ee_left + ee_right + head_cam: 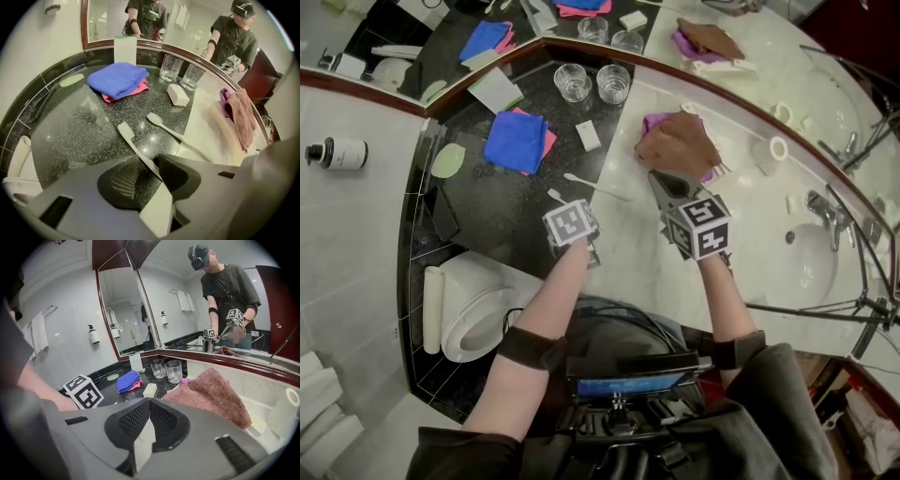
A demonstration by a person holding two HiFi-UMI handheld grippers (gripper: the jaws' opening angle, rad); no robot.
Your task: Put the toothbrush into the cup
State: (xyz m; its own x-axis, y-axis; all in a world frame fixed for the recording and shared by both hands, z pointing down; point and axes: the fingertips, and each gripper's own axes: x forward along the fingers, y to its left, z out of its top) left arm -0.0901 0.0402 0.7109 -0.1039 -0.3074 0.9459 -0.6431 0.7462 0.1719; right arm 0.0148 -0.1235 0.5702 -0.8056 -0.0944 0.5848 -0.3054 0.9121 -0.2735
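Left gripper view shows the toothbrush (pixel 133 143) lying flat on the black worktop (pixel 84 126). Its handle runs between the jaws of the left hand-held gripper (pixel 151 174). The jaws stand spread, and the left pad is clear of the handle. A second toothbrush (pixel 176 133) lies just beside it. Two glass cups (pixel 171 68) stand upright farther back, well apart. The right hand-held gripper (pixel 149 416) has its jaws pressed together with nothing between them, and it faces a brown towel (pixel 211 392).

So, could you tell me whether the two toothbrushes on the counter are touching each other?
Apart. The left gripper view shows bare counter between the nearer toothbrush and the farther toothbrush along their visible lengths.
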